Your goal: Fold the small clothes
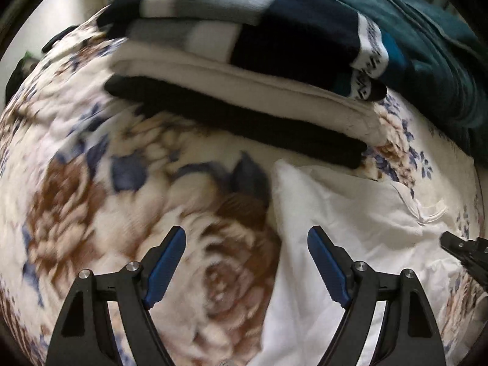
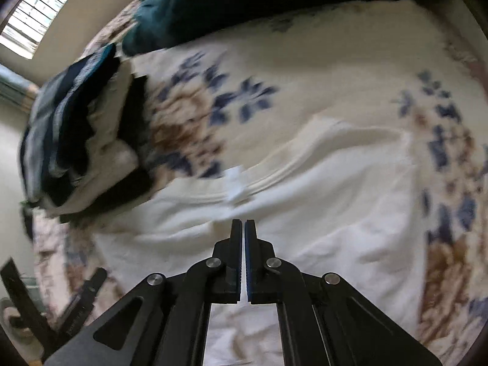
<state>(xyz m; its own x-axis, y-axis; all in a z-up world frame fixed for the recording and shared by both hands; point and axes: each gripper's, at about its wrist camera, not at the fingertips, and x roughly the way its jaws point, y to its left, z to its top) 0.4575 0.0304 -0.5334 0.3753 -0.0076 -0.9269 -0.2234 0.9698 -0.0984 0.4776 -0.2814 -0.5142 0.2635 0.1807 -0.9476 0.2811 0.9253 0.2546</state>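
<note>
A white garment (image 1: pixel 344 213) lies flat on the floral bedspread (image 1: pixel 91 158), its collar and label toward the far side (image 2: pixel 236 184). My left gripper (image 1: pixel 246 238) is open and empty, hovering over the garment's left edge. My right gripper (image 2: pixel 244 224) has its jaws closed together just above the white garment (image 2: pixel 320 189), near the collar label; no cloth shows between the fingers. The right gripper's tip shows at the right edge of the left wrist view (image 1: pixel 457 248).
A stack of folded clothes (image 1: pixel 244 61), black, cream and navy-grey striped, sits on the bed behind the garment; it also shows in the right wrist view (image 2: pixel 76 128). A dark teal quilt (image 1: pixel 427 45) is heaped at the back right. A window (image 2: pixel 36 9) is at the upper left.
</note>
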